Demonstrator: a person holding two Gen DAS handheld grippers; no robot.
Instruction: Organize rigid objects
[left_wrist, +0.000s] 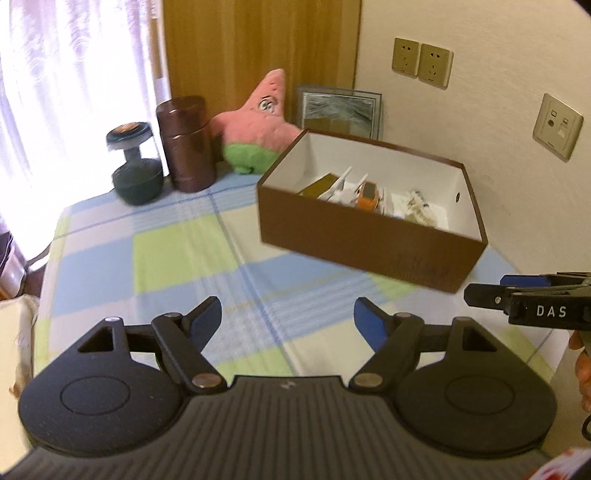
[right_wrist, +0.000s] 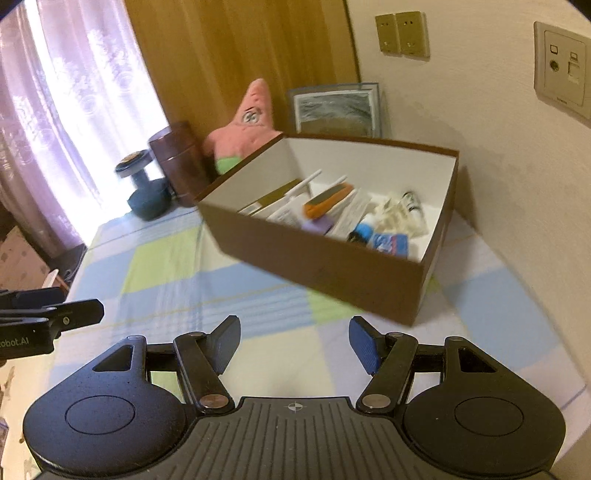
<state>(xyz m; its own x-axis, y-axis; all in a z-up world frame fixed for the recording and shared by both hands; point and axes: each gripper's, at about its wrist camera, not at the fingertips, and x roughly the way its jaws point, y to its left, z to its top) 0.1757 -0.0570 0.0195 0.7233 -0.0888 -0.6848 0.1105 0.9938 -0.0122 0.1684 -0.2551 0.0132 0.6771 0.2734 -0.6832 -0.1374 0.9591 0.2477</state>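
A brown cardboard box (left_wrist: 354, 236) (right_wrist: 332, 266) with a white inside stands on the checked tablecloth near the wall. Several small items lie in it, among them an orange block (right_wrist: 325, 203), white tubes (right_wrist: 295, 192) and a blue and white packet (right_wrist: 388, 243). My left gripper (left_wrist: 288, 314) hovers open over the cloth, short of the box, with nothing between its fingers. My right gripper (right_wrist: 293, 338) is open too, also empty, in front of the box's near wall. Each gripper shows at the edge of the other's view: the right gripper (left_wrist: 517, 295), the left gripper (right_wrist: 55, 317).
At the back of the table stand a dark dumbbell (left_wrist: 135, 166), a brown metal canister (left_wrist: 186, 144) and a pink star plush (left_wrist: 258, 125). A framed picture (left_wrist: 340, 109) leans on the wall behind the box. Sockets (left_wrist: 423, 62) dot the wall. A curtain (left_wrist: 66, 92) hangs left.
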